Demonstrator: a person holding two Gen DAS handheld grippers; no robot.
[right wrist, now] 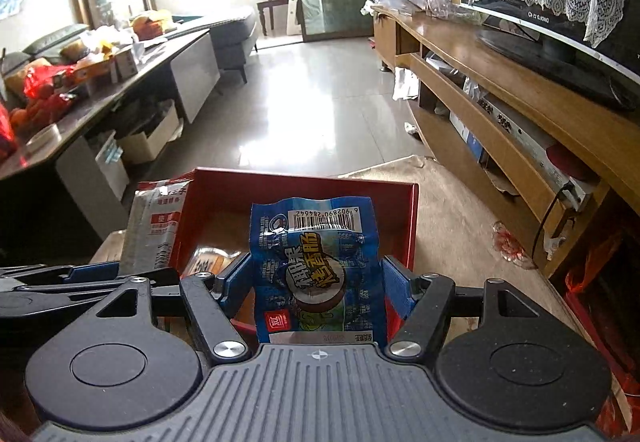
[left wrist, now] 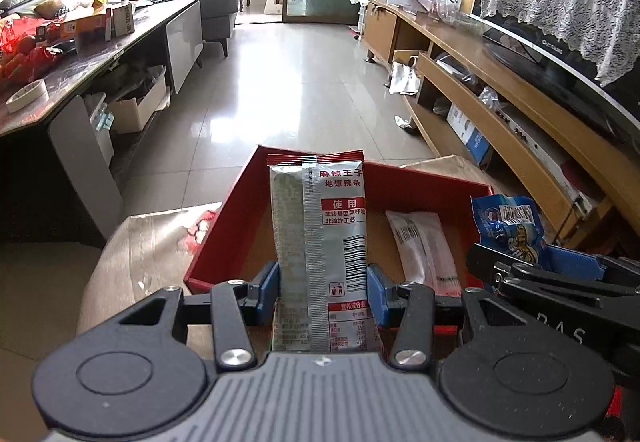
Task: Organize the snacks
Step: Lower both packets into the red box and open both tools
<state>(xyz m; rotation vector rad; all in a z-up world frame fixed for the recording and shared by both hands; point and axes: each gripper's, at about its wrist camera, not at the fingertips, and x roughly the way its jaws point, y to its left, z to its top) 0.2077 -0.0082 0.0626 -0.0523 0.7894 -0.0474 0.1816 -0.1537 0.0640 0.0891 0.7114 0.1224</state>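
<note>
Nearest the left wrist camera, the left tongs (left wrist: 322, 288) pinch a tall silver foil snack packet with a red top seal and red label (left wrist: 320, 242), held upright over the near edge of the shallow red cardboard box with a brown floor (left wrist: 424, 178). Nearest the right wrist camera, the right tongs (right wrist: 319, 292) pinch a crinkled blue plastic snack packet with a barcode at its top (right wrist: 316, 266), also upright and above the near side of the same box.

Further in, a flat white snack sachet with red print (left wrist: 424, 246) already lies on the box floor, and the right wrist view shows what looks like an orange-printed packet (right wrist: 210, 262) in there too, mostly hidden by the tongs. The box sits on a cardboard-covered bench (left wrist: 132, 242).

Judging by this, the sorting is partly done: at least one packet is in, two are carried and not yet released. Whether more snacks wait elsewhere cannot be told.
</note>
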